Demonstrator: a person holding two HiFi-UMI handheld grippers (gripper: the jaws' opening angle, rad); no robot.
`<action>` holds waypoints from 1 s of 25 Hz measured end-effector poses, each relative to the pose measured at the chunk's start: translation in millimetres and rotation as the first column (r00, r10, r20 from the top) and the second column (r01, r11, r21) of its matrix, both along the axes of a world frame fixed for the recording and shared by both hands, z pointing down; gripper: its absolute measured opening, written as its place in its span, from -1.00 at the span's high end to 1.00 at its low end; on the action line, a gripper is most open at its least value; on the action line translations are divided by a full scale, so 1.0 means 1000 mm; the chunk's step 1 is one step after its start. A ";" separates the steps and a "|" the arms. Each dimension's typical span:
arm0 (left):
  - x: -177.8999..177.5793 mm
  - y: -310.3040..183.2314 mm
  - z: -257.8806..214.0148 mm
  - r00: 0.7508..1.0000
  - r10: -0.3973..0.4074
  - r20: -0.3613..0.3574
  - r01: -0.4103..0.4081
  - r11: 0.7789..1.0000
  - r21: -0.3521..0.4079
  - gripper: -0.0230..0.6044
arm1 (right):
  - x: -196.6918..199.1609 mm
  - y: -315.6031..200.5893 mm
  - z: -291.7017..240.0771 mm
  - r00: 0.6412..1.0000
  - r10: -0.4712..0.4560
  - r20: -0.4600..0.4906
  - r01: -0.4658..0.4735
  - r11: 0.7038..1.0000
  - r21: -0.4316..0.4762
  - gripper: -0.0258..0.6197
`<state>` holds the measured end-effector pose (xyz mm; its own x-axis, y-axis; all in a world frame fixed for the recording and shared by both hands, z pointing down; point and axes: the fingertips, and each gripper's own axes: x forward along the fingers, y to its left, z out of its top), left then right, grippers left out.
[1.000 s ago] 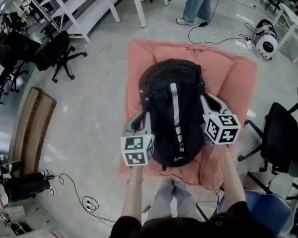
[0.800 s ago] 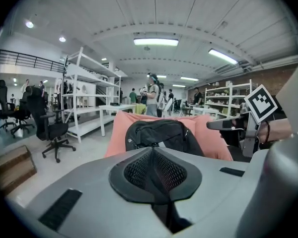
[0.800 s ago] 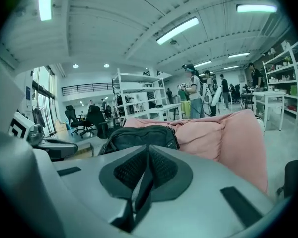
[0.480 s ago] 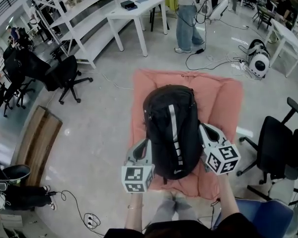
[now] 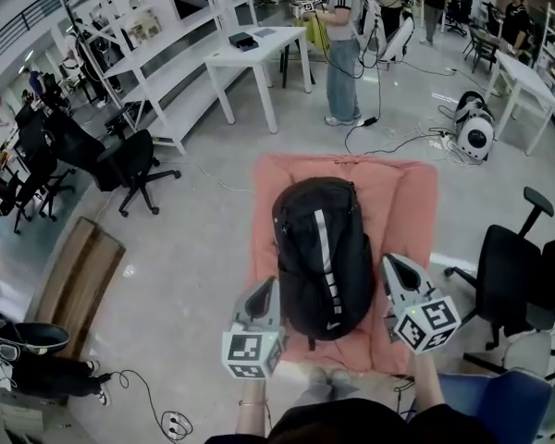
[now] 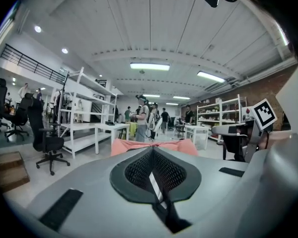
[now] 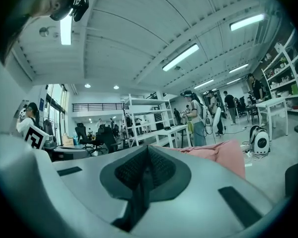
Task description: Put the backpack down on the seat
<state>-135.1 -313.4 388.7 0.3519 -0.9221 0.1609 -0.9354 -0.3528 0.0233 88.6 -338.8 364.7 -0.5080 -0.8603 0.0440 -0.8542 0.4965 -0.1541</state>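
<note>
Jaws closed and empty on left gripper [image 5: 265,287] and right gripper [image 5: 389,263], flanking backpack [image 5: 322,248] on seat [image 5: 409,202].

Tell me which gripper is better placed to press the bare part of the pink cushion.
Right, probably: the right gripper hangs over the pink cushion where it lies bare beside the backpack.

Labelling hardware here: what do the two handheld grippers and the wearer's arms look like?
The left gripper and right gripper are grey tapering shells with black mesh-textured pads. Each carries a white cube with black square markers. The person wears a dark top and a thin left-wrist bracelet.
</note>
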 end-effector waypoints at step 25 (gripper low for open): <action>-0.011 0.054 -0.043 0.999 -0.038 0.009 0.037 0.995 0.089 0.88 | 0.037 0.052 -0.044 0.999 0.040 0.020 -0.042 0.994 0.102 0.88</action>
<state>-145.8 -259.3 345.9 0.3153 -0.9455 0.0809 -0.9481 -0.3176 -0.0163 125.4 -286.9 321.1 -0.4723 -0.8798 -0.0538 -0.8716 0.4753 -0.1200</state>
